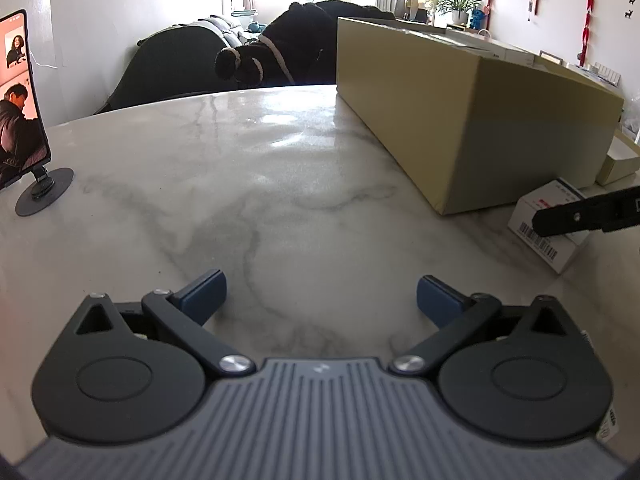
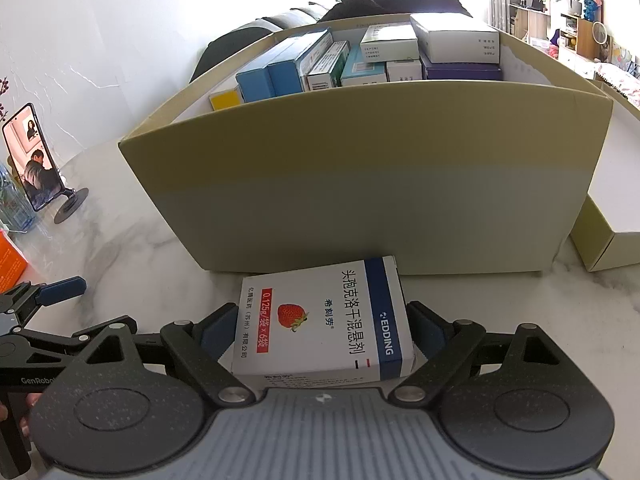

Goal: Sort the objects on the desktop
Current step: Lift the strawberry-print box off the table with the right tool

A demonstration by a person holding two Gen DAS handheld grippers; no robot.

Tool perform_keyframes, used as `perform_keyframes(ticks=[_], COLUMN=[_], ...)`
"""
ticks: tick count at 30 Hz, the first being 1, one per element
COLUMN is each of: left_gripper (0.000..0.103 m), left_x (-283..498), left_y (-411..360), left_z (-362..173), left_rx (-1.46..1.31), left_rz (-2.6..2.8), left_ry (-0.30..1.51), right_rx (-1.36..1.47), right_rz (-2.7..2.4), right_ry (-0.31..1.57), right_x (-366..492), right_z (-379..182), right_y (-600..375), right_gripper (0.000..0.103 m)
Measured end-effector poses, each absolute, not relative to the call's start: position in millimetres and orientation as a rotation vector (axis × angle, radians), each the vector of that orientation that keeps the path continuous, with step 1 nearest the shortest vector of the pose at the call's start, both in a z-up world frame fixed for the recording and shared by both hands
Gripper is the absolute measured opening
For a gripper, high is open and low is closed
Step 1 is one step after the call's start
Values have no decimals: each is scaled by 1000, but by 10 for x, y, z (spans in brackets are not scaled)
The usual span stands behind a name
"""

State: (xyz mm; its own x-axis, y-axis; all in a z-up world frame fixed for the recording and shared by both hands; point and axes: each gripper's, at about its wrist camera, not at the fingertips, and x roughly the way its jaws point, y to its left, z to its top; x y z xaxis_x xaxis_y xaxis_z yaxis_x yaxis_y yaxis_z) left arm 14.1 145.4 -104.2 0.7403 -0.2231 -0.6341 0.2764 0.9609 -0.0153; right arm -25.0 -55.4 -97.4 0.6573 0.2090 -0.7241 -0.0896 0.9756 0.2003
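My right claw straddles the medicine box, which lies flat on the marble table with its far end just beside the front wall of the big carton. The blue pads stand at both long sides, the left one about touching, the right with a sliver of gap, so I count this claw as spread wide and not yet gripping. To do this well I should squeeze evenly on the 2 long sides, near the middle, so the box does not twist. Then lift clear of the carton wall and set it in the free space before the packs already inside. My left claw hovers released over bare marble, holding nothing.
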Motion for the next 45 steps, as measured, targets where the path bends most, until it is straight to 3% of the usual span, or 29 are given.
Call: perform_keyframes(ticks=[45], left_gripper=[103], left_x=[191], left_y=[1428], left_z=[-1002], left_rx=[69], left_rz=[-242], left_ry=[709], right_rx=[200], right_rz=[162], right_ry=[846], right_x=[-435], right_z=[-892], right_y=[-615], right_gripper=[91])
